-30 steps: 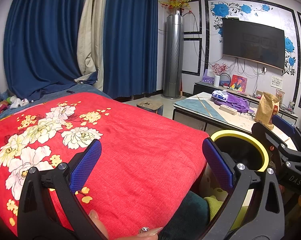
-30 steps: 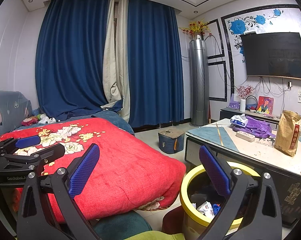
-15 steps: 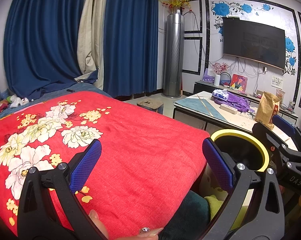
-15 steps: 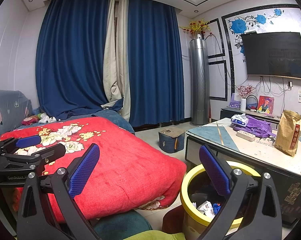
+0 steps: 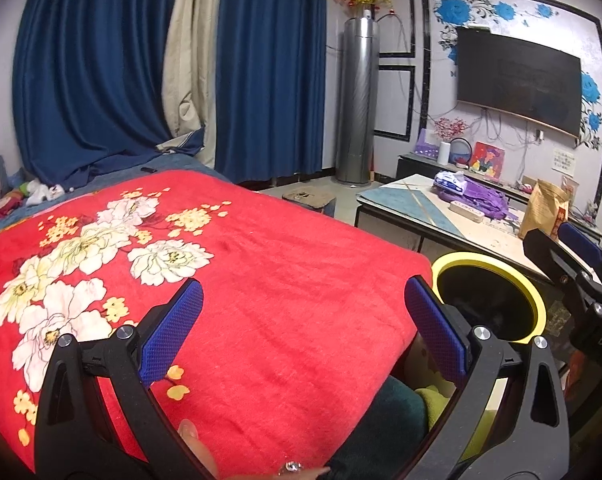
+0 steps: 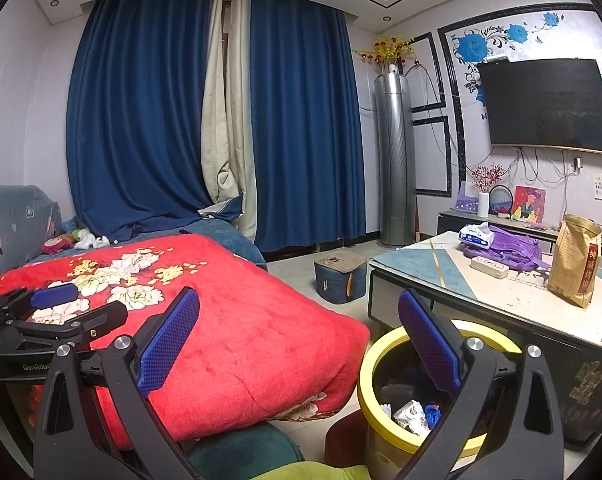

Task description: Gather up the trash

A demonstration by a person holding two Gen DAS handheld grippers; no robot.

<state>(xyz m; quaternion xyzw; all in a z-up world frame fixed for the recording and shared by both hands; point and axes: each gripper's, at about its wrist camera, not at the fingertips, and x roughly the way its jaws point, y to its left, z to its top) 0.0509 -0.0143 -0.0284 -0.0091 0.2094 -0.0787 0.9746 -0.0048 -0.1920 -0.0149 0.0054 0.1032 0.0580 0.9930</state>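
Observation:
A yellow-rimmed trash bin [image 6: 371, 364] stands on the floor between the bed and the low table; wrappers [image 6: 411, 420] lie inside it. It also shows in the left wrist view [image 5: 537, 300]. My left gripper [image 5: 301, 328] is open and empty, held above the red floral blanket [image 5: 261, 280]. My right gripper [image 6: 297, 340] is open and empty, held above the blanket's edge and the bin. Each gripper shows in the other's view: the right one [image 5: 573, 252], the left one [image 6: 57, 304].
A low table [image 6: 521, 300] at right carries a brown paper bag [image 6: 575, 260], a purple bag [image 6: 509, 248], a tissue pack [image 6: 477, 236] and a power strip [image 6: 489, 268]. A small blue stool [image 6: 341, 276] stands on the floor. Toys [image 6: 73, 240] lie by the curtains.

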